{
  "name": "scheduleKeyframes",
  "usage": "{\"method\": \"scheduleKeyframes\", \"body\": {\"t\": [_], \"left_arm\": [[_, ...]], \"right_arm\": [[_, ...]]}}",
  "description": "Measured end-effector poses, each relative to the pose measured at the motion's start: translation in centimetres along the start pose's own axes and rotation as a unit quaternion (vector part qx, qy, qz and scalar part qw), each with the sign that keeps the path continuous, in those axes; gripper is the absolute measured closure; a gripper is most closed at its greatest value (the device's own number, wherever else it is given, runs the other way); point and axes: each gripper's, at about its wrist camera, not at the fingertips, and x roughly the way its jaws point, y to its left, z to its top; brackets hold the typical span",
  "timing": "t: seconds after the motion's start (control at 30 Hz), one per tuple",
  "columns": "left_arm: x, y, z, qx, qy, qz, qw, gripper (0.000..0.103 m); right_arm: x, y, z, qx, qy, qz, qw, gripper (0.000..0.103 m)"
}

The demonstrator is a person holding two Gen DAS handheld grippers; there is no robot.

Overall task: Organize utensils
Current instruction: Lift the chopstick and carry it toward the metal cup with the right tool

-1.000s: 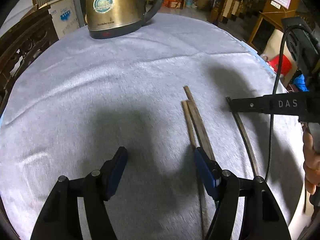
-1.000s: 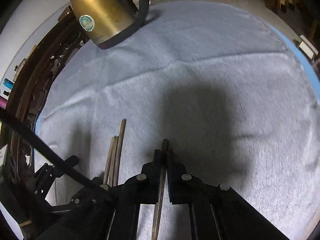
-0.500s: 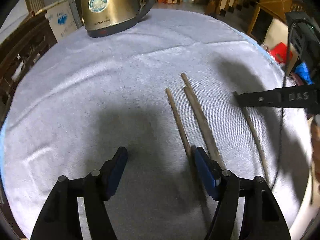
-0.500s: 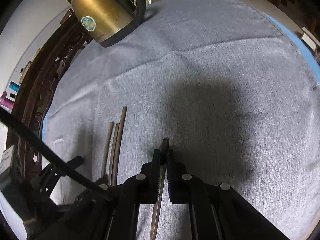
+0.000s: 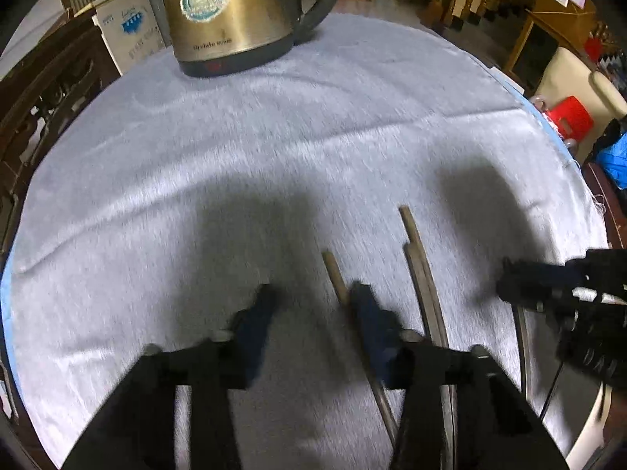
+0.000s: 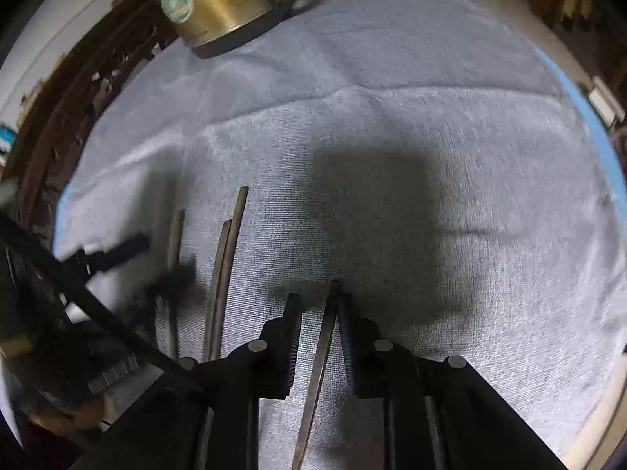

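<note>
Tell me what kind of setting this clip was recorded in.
Probably a dining area in a home or a furniture-filled storeroom: a round table under a grey cloth, a brass-coloured electric kettle on it, wooden chopsticks laid out, and carved dark wooden furniture beside the table.

Chopstick (image 5: 354, 325) partly hidden behind blurred left hand-held gripper (image 5: 313, 301).

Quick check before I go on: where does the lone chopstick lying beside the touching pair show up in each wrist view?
Left wrist view: the lone chopstick runs up from the lower centre, against the inner face of the left gripper's right-hand finger, picture-left of the pair.
Right wrist view: same chopstick at mid-left, picture-left of the pair.
Shared landmark: the brass kettle at the cloth's far edge.
</note>
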Motion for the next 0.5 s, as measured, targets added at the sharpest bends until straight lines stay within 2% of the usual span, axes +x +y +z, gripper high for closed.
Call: {"method": "scheduleKeyframes", "body": {"t": [0.03,0.07,0.1,0.2,0.27,0.37,0.43,0.5], "left_arm": [[0.0,0.0,0.2,0.002,-0.003,-0.001,1.0,0.091],[0.1,0.2,0.3,-0.003,-0.003,-0.003,1.0,0.095],[0.1,0.4,0.3,-0.011,-0.003,-0.005,0.9999,0.097],[-1.4,1.3,-0.9,-0.031,-0.028,-0.002,0.9991,0.098],[-3.1,2.0,-2.0,-0.041,-0.052,-0.009,0.9978,0.098],[-7.0,3.3,-3.6,-0.058,-0.108,-0.005,0.9924,0.098],[-10.1,4.6,-4.8,-0.08,-0.143,-0.005,0.9865,0.098],[-12.5,5.8,-5.7,-0.102,-0.176,0.01,0.979,0.098]], "right_arm": [[0.0,0.6,-0.2,-0.018,-0.005,-0.015,1.0,0.087],[0.1,1.1,-0.3,-0.029,-0.009,-0.031,0.999,0.093],[0.1,1.2,-0.5,-0.035,-0.014,-0.04,0.999,0.094],[-0.5,0.5,-1.0,-0.017,-0.032,-0.009,0.999,0.096],[-2.0,0.0,-1.9,-0.009,-0.06,0.007,0.998,0.096],[-5.6,-0.5,-3.4,-0.005,-0.126,0.043,0.991,0.096],[-8.7,-0.5,-4.8,-0.009,-0.178,0.058,0.982,0.096],[-11.3,-0.8,-6.3,-0.008,-0.219,0.073,0.973,0.096]]}}
